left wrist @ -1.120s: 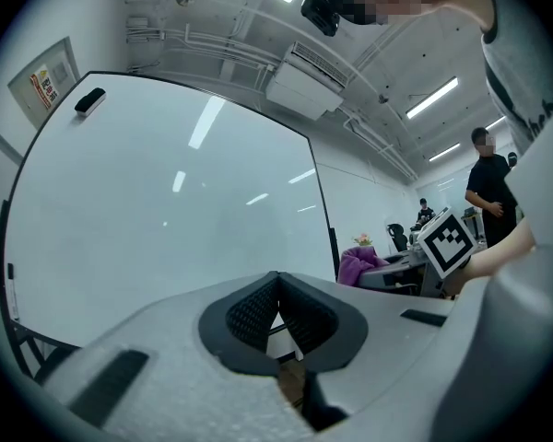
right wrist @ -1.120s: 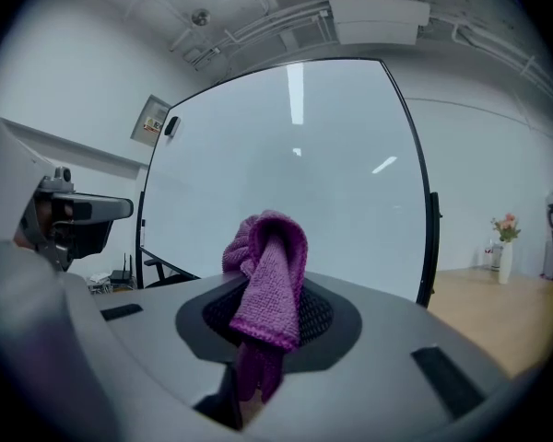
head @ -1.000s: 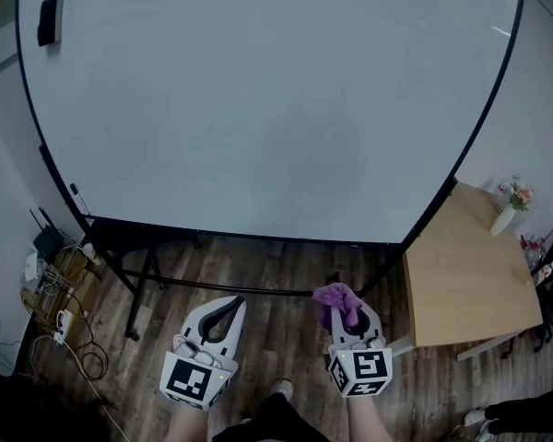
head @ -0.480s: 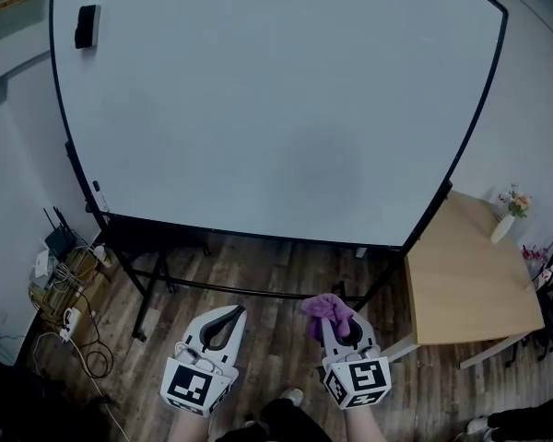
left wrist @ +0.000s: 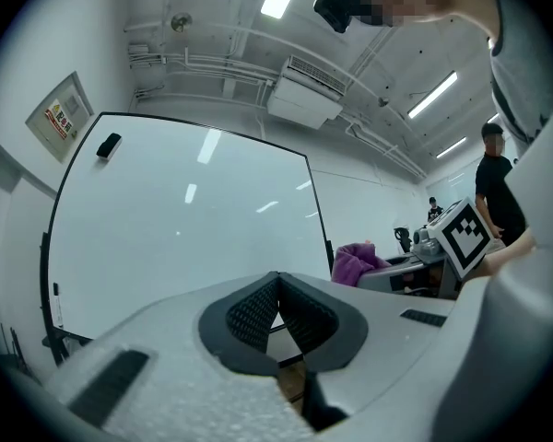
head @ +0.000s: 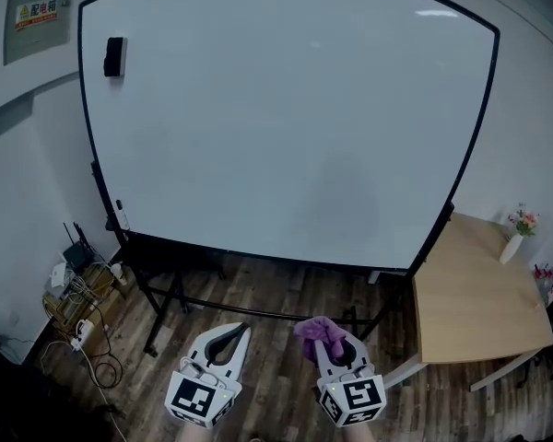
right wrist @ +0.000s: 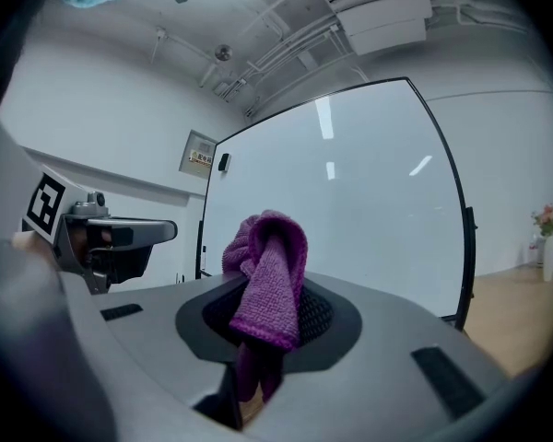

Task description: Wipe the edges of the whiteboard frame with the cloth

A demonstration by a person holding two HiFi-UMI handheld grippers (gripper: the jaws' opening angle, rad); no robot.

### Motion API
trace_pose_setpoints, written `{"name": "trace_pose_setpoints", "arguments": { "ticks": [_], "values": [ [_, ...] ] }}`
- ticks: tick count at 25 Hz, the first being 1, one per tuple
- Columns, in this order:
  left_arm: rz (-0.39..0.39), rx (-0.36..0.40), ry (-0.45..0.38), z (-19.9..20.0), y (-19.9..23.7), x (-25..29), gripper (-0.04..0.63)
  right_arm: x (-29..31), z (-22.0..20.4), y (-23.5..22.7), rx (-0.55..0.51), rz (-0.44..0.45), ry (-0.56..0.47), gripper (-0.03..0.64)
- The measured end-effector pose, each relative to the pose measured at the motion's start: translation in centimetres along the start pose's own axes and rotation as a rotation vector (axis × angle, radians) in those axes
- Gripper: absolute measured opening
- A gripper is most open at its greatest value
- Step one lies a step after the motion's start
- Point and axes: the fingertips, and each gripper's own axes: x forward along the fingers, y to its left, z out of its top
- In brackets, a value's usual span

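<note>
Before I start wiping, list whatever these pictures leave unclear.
- Whiteboard frame, head view: the middle of its top edge is cut off by the picture's upper edge, and any dust is too fine to see.
- Wall sign, head view: print too small to read.
- Cloth, right gripper view: its lower end is hidden between the right gripper jaws.
- Frame's bottom edge, left gripper view: mostly hidden behind the left gripper body.

**Cloth and frame: state at this moment**

Purple cloth (head: 315, 330): coarse-knit, bunched and folded over itself. It is pinched between the right tongs (head: 330, 343), with a rounded wad standing above their tips and a tail hanging below. It is held low, well apart from the board.

Whiteboard frame (head: 258, 252): thin black border round a white panel, upright on a black stand. The cloth does not touch it.
</note>
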Motion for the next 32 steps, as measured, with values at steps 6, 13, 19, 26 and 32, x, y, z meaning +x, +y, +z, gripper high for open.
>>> {"name": "trace_pose_setpoints", "arguments": {
  "ticks": [6,13,19,26,32],
  "values": [
    [0.022,0.007,-0.026,1.6,-3.0,-1.0,0.017,-2.8,1.1,0.0,-0.012,0.041,-0.017,0.066],
    [0.048,0.02,-0.035,3.3,-7.2,-2.9,0.017,-7.4,2.2,-0.6,0.004,0.074,-0.038,0.066],
    [0.072,0.026,-0.031,4.1,-11.3,-4.4,0.017,-11.5,2.6,-1.2,0.006,0.108,-0.049,0.066],
    [0.09,0.036,-0.04,5.1,-15.1,-5.3,0.017,-15.3,2.9,-1.8,0.004,0.151,-0.061,0.066],
    [0.095,0.042,-0.04,5.6,-18.1,-6.0,0.017,-18.1,2.7,-2.9,0.01,0.157,-0.067,0.066]
  ]
}}
